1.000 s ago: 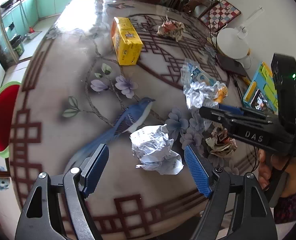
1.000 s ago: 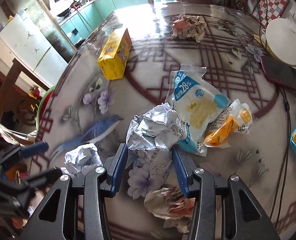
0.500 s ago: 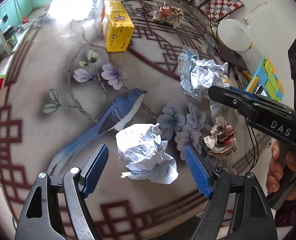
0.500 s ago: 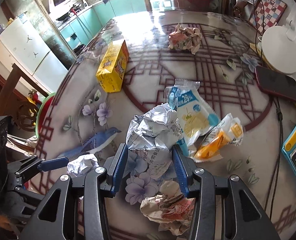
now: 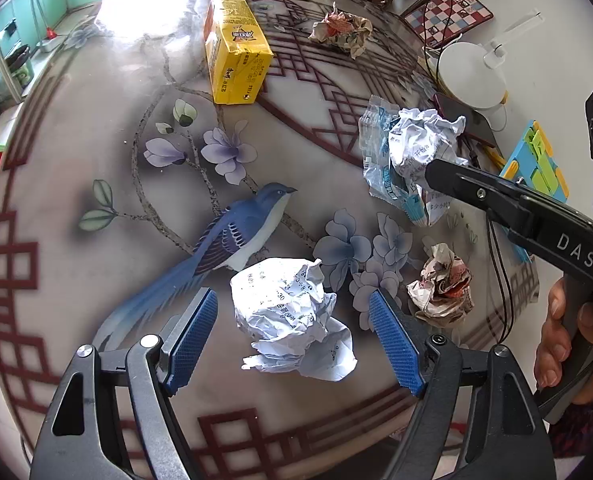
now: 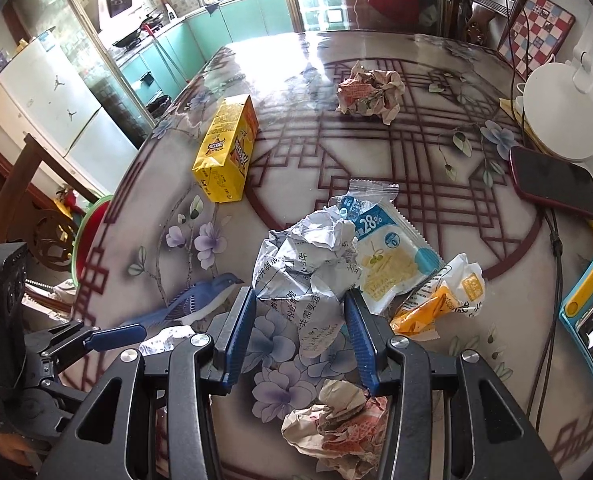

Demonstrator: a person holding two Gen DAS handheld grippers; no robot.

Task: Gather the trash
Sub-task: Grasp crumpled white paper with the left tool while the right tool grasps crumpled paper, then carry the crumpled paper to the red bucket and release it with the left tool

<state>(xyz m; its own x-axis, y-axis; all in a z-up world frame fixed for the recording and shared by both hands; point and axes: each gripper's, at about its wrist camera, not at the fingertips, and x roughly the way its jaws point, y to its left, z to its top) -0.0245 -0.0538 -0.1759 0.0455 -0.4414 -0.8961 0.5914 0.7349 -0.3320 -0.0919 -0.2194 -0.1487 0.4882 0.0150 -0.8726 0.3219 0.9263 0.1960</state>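
Note:
My left gripper [image 5: 292, 336] is open, its blue pads on either side of a crumpled white paper ball [image 5: 288, 308] lying on the painted table [image 5: 96, 160]. My right gripper [image 6: 300, 332] is shut on a second printed paper ball [image 6: 308, 264] and holds it above the table; it also shows in the left wrist view [image 5: 420, 144]. A brownish crumpled wad [image 5: 442, 282] lies between the grippers, below the right one [image 6: 336, 428]. A blue-white snack wrapper [image 6: 384, 248] and an orange wrapper [image 6: 440, 296] lie to the right.
A yellow carton [image 5: 236, 68] and another brown wad [image 5: 340, 32] lie farther back. A phone [image 6: 552, 184], a white round lamp base [image 6: 564, 120] and a blue case [image 6: 592, 320] sit at the right. A red-green bin [image 6: 92, 228] stands off the table's left edge.
My right gripper has lifted its paper ball higher off the table. My left gripper has edged forward, so the white ball sits deeper between its open pads.

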